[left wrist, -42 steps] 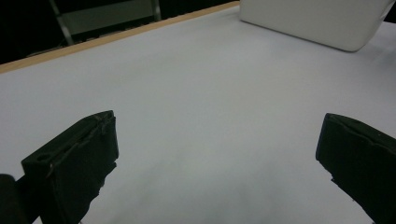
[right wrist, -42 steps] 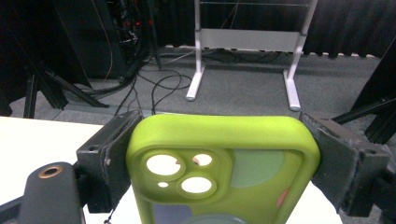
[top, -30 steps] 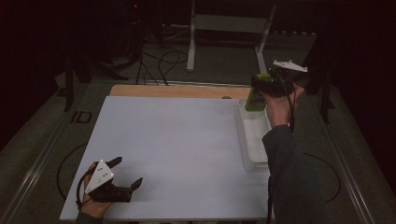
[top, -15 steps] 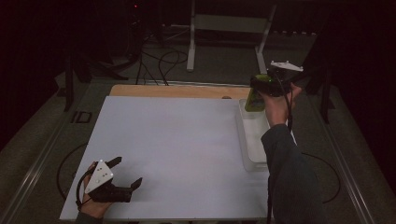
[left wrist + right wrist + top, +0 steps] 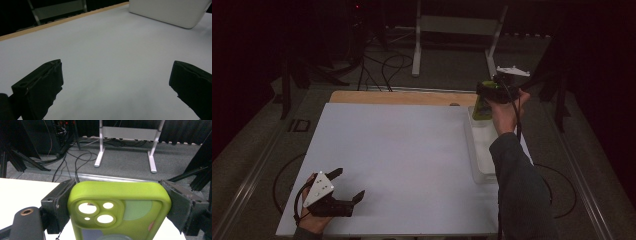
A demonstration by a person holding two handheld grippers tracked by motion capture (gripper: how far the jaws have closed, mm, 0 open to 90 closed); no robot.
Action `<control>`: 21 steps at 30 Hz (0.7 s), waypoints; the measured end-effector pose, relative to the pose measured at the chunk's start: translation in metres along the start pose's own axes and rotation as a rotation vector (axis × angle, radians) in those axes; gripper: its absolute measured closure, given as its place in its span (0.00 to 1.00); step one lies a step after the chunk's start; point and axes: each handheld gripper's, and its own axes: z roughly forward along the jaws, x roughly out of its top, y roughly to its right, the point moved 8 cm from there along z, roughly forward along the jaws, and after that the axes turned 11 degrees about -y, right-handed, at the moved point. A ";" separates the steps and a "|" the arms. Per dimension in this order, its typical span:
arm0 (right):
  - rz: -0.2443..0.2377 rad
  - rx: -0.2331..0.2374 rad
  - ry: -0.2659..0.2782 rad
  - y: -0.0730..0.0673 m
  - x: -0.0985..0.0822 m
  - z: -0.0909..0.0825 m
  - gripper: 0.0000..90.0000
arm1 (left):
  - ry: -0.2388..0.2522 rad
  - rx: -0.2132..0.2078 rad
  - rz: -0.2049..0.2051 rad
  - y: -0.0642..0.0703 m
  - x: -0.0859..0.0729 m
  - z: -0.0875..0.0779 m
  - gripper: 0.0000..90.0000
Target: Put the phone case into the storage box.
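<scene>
**Green phone case held up over the far end of the tray**

We have the green phone case [image 5: 117, 212] clamped between our right gripper [image 5: 490, 93] fingers [image 5: 58, 205], one pad pressed on each long side, with the camera cut-outs facing the lens. The grip across the narrow width seems chosen so the case hangs flat and cannot twist; the soft rim looks likely to give a little under pressure, so we judge the hold secure but springy. In the high view the case sits just below those fingers, raised above the far end of the white tray [image 5: 482, 165] that runs along the right side of the desk [image 5: 402, 155]. Whether it is touching the tray's rim we cannot tell.

Our left gripper [image 5: 343, 192] rests low near the front left corner of the desk, its fingers [image 5: 40, 85] spread wide with nothing between them. It looks parked out of the way, leaving the work to the other hand.

Ahead of the open fingers lies a broad bare stretch of white surface, with the tray's wall [image 5: 170, 12] well beyond them. Past the clamping fingers the desk ends quickly: its wooden edge [image 5: 402, 97] lies close, then a drop to the cabled floor, so free room lies back toward us or leftward.
</scene>
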 end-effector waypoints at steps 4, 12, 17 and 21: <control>-0.010 -0.011 -0.005 -0.001 -0.001 0.005 0.18 | 0.000 -0.001 -0.001 0.000 0.000 0.000 0.00; -0.006 -0.017 -0.012 -0.002 -0.002 0.011 0.18 | 0.001 -0.003 0.001 0.001 0.000 0.001 0.00; 0.002 -0.019 -0.021 -0.002 -0.005 0.017 0.18 | 0.000 -0.004 0.003 0.001 0.001 0.001 0.00; 0.007 -0.019 -0.027 -0.002 -0.006 0.020 0.18 | 0.001 -0.004 0.002 0.001 0.000 0.001 0.00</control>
